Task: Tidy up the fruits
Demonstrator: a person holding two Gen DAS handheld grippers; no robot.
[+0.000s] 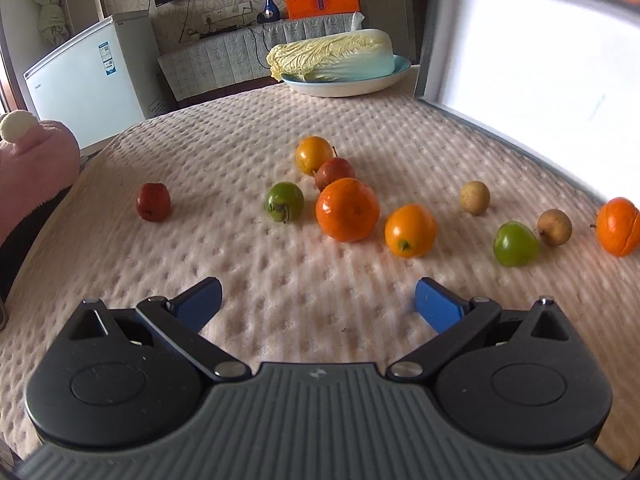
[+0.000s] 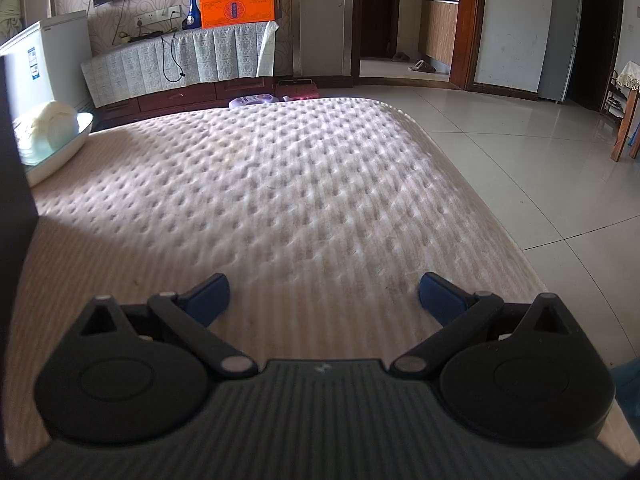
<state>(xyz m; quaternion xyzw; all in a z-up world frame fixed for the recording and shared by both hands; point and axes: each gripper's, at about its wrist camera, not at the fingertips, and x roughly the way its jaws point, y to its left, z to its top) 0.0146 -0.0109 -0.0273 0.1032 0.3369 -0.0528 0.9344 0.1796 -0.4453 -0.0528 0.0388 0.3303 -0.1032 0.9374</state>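
We judge the big orange (image 1: 347, 209) firm, round, prone to roll — our left gripper (image 1: 318, 300), jaws wide, should straddle its middle.

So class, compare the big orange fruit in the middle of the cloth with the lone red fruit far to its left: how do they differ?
The big orange fruit is bright orange; the lone red fruit is dark red. The orange one looks clearly larger. It sits close among other fruits, a smaller red one right behind it, while the red one lies apart by itself. Both are roundish and rest on the cream dimpled cloth.
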